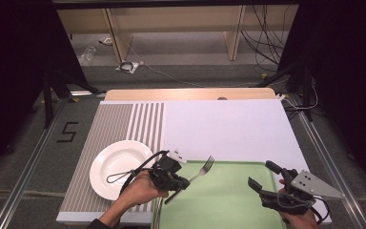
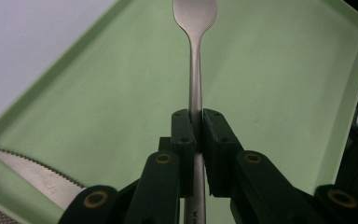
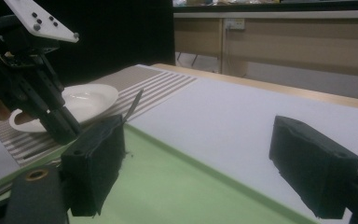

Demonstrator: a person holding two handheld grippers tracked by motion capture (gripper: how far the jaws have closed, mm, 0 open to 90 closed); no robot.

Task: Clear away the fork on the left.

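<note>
Steel fork (image 2: 195,70) clamped by its handle in the left gripper (image 2: 195,122), jaws pressed flat on both sides, tines pointing away over the green tray (image 2: 279,79); probably carried this way to be laid flat. Serrated knife (image 2: 32,173) already lying at the tray's near corner. Right gripper (image 3: 205,172) low at the tray's right edge, jaws spread wide and empty, seemingly waiting. Farther left, white plate (image 1: 116,167) on the striped placemat (image 1: 124,121), off the tray.
</note>
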